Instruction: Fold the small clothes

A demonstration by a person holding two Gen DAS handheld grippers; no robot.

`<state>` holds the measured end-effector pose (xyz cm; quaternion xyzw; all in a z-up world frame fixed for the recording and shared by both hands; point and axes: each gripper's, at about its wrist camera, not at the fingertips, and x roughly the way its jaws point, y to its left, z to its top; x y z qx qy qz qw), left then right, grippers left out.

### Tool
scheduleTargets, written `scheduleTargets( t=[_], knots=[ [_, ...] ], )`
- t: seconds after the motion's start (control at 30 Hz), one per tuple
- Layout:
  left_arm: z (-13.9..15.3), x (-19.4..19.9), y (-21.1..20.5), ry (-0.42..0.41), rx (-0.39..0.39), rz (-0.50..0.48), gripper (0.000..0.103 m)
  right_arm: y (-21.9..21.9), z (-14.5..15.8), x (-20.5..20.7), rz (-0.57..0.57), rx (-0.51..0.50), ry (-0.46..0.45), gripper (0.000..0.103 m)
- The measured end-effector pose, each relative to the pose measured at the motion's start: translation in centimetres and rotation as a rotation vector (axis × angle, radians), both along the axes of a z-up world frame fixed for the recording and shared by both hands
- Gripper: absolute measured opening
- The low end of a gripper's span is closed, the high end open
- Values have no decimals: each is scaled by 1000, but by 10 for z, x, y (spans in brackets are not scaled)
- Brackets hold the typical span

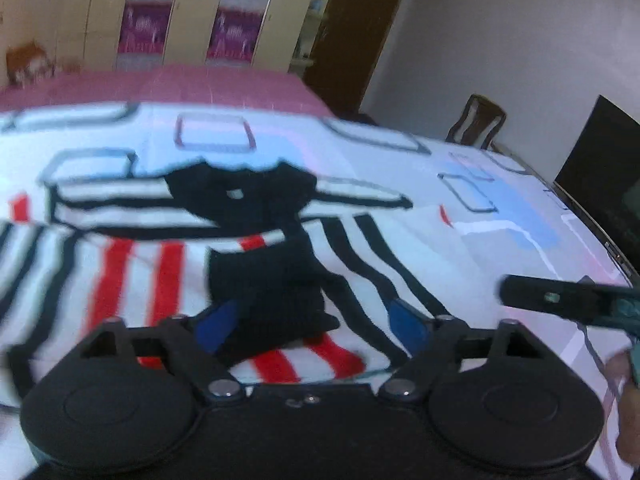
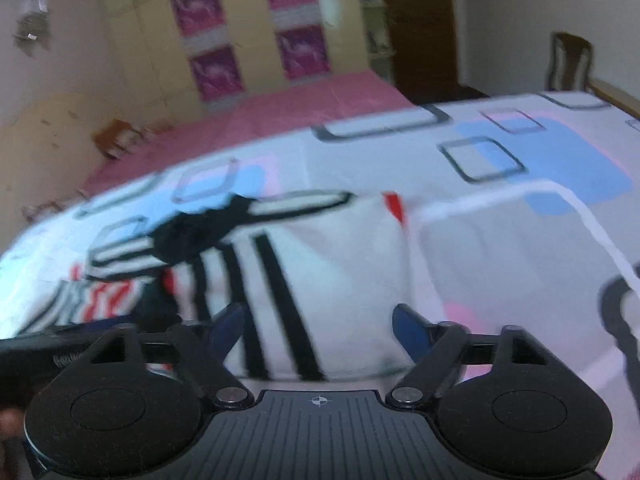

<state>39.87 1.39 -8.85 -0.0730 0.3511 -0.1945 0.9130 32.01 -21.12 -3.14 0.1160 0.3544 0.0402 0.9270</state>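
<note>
A small white garment (image 1: 132,264) with black and red stripes and a black collar (image 1: 240,188) lies spread on the patterned sheet (image 1: 360,148). A black folded part (image 1: 264,288) lies over its middle. My left gripper (image 1: 314,326) stands open just above the garment, and the lower end of that black part lies between its blue fingertips (image 1: 408,326). My right gripper (image 2: 320,328) is open too, over the garment's white right side (image 2: 344,248) with black stripes, with nothing gripped. In the left wrist view the right gripper (image 1: 560,300) shows at the right edge.
The sheet (image 2: 500,240) with blue, pink and grey squares covers the bed; pink bedding (image 2: 300,108) lies beyond it. A wardrobe (image 1: 192,12) stands at the back, with a chair (image 1: 478,120) and a dark screen (image 1: 600,168) at the right. A person's hand (image 1: 626,400) is at the right edge.
</note>
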Motion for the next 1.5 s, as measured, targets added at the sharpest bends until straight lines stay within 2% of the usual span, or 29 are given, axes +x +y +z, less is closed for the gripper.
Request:
scheduleTargets(
  t=[0.1, 0.2, 0.23, 0.3, 0.37, 0.43, 0.47, 0.6, 0.67, 0.83, 0.9, 0.93, 0.97, 1.0, 1.1, 1.13, 1.23, 1.27, 1.33, 1.5],
  knots=[
    [14, -27, 36, -27, -26, 55, 74, 15, 0, 7, 73, 58, 1, 60],
    [21, -61, 85, -41, 27, 150, 66, 33, -8, 21, 126, 131, 35, 58],
    [22, -65, 99, -32, 52, 188, 60, 40, -11, 27, 141, 151, 44, 58],
    [15, -75, 129, 0, 104, 295, 59, 53, -21, 38, 166, 178, 76, 58],
    [6, -74, 154, 48, 89, 361, 56, 62, -32, 51, 177, 206, 110, 58],
    [-3, -65, 164, 80, 69, 366, 54, 69, -42, 61, 174, 215, 139, 57],
    [-9, -59, 165, 104, 80, 372, 49, 73, -46, 66, 174, 224, 154, 54],
    [-10, -48, 160, 117, 97, 367, 49, 86, -49, 77, 199, 221, 166, 35],
    [-2, -59, 161, 90, 62, 364, 49, 92, -47, 80, 218, 205, 153, 35],
    [-11, -75, 167, 74, 117, 416, 49, 102, -50, 83, 238, 160, 166, 35],
    [-17, -66, 171, 100, 84, 404, 60, 105, -52, 82, 246, 139, 161, 35],
    [-19, -58, 170, 107, 85, 376, 71, 106, -52, 82, 250, 130, 156, 24],
    [-21, -50, 167, 96, 108, 357, 70, 107, -52, 82, 261, 132, 151, 13],
    [-22, -44, 166, 86, 125, 362, 69, 108, -52, 82, 271, 145, 151, 8],
    [-25, -39, 164, 63, 170, 373, 58, 115, -39, 78, 302, 91, 103, 7],
    [-25, -39, 164, 58, 179, 372, 56, 110, -27, 73, 289, 91, 51, 7],
    [-26, -40, 165, 51, 192, 358, 53, 76, 12, 58, 150, 127, -109, 7],
    [-26, -40, 166, 51, 188, 355, 52, 67, 19, 56, 123, 98, -130, 7],
    [-25, -40, 168, 52, 182, 353, 51, 56, 16, 64, 140, 25, -74, 7],
    [-23, -41, 172, 63, 160, 351, 49, 41, 8, 60, 148, 34, -42, 7]
  ],
)
